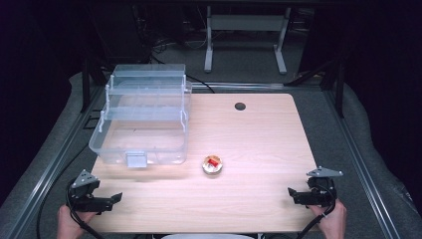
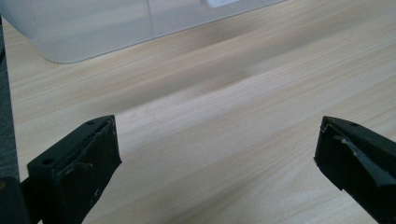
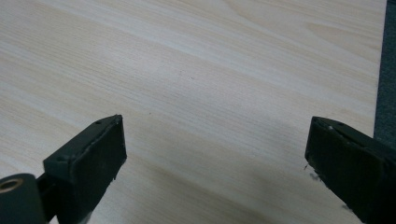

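We see the left tongs (image 1: pixel 107 199) resting at the near left corner of the counter (image 1: pixel 259 144), held from below by the person's left hand (image 1: pixel 67 224). In the left gripper view the left tongs (image 2: pixel 217 149) are spread wide, with bare pale wood between the two black jaws and nothing gripped. The right tongs (image 1: pixel 296 195) sit at the near right corner, held by the right hand (image 1: pixel 334 221), with a grey three-cornered plate on top. In the right gripper view the right tongs (image 3: pixel 215 149) are likewise released, jaws far apart over bare wood grain, the counter's edge and grey floor at the far right of that view.

Between the two, nearer the middle of the counter, we find a small round dish (image 1: pixel 212 165) with something red inside; it is too small for us to tell what. It stands well apart from both tongs and just beside the right front corner of a clear plastic organiser box (image 1: pixel 142 142). That box is opened up, its tiered trays stepping back toward the far left of the counter, a latch at its front. Its frosted lower wall (image 2: pixel 116 28) crosses the top of the left gripper view. A dark round hole (image 1: pixel 240 106) sits near the far edge of the counter.
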`<state>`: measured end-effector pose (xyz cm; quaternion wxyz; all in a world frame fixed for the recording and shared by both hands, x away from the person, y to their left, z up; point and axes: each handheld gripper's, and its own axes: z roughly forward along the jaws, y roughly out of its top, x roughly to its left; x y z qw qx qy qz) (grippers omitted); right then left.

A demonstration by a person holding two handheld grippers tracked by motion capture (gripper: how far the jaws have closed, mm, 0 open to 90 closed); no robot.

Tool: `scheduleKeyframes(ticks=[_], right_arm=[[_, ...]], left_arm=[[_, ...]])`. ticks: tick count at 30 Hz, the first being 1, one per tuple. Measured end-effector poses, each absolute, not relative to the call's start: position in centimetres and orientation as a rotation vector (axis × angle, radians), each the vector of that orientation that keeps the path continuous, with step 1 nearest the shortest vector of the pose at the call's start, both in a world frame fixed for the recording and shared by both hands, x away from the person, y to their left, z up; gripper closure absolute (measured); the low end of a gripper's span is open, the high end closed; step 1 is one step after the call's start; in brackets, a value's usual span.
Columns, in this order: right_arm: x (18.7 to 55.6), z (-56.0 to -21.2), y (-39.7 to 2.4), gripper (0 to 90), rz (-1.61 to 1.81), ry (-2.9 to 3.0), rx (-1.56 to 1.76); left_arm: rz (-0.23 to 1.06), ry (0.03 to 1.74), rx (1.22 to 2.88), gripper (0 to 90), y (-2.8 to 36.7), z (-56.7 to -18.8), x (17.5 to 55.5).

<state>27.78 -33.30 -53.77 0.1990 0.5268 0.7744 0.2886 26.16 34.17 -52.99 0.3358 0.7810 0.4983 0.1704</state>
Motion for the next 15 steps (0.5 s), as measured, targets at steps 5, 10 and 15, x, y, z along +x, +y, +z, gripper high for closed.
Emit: scheduleKeyframes(ticks=[5, 10, 15], right_arm=[[27.8, -53.8, -33.1, 5.0, 0.792, 2.174, 1.481], [28.2, -53.5, -32.4, 5.2, 0.786, 2.189, 1.471], [29.0, -53.0, -31.2, 5.2, 0.789, 2.226, 1.436]], left_arm=[[0.446, 1.306, 2.041, 0.2, 34.3, -53.0, 26.2], [0.44, 1.321, 2.046, 0.2, 34.5, -53.1, 26.1], [0.441, 1.327, 2.046, 0.2, 34.6, -53.1, 26.1]])
